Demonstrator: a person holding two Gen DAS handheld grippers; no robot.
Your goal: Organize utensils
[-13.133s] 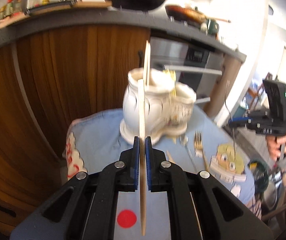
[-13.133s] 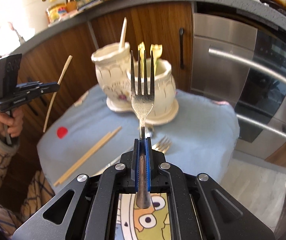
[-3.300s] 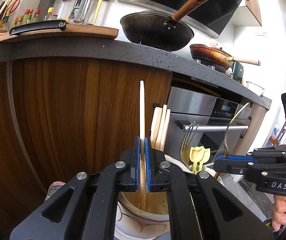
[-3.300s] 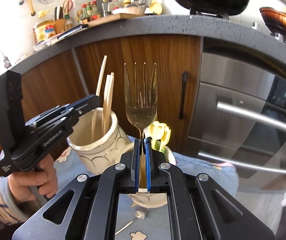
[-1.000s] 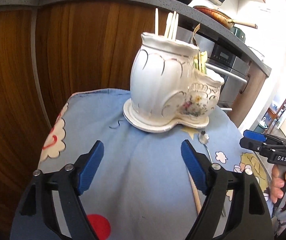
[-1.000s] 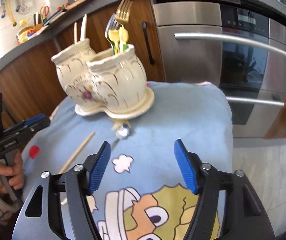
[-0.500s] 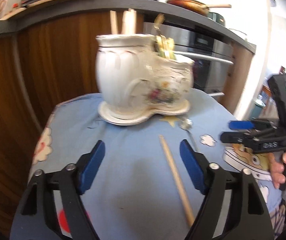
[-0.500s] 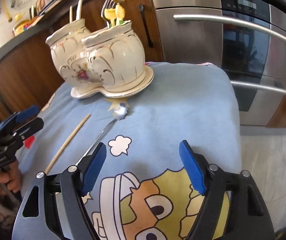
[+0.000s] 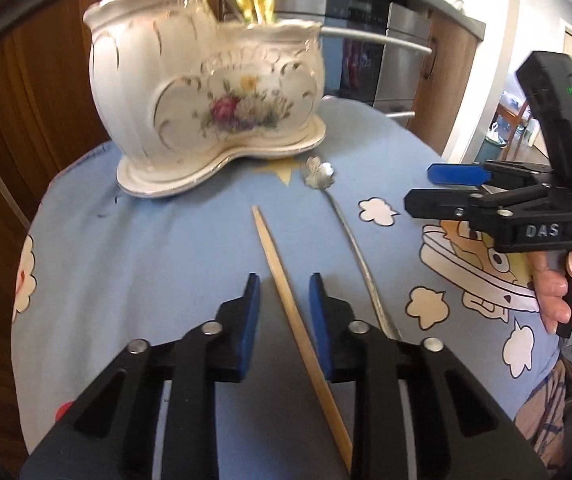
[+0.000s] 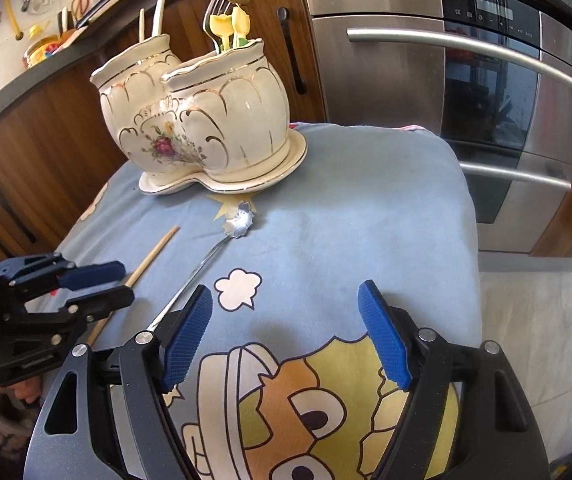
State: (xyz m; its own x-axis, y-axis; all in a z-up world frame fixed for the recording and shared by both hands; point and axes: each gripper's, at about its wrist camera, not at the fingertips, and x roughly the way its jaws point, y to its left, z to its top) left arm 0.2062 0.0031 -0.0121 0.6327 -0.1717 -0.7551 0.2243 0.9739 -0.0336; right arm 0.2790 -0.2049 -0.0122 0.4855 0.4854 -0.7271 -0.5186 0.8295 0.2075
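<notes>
Closing around the wooden chopstick, the left gripper has its blue pads either side of the stick with a sliver of gap showing, so nothing is pinched yet; the stick lies flat on the blue cartoon tablecloth and slants across the jaws (squaring the pads to it first should prevent it twisting); the right gripper hangs wide and empty beside the flower-bowled spoon; beyond stands the twin ceramic utensil holder, chopsticks in its taller pot.
</notes>
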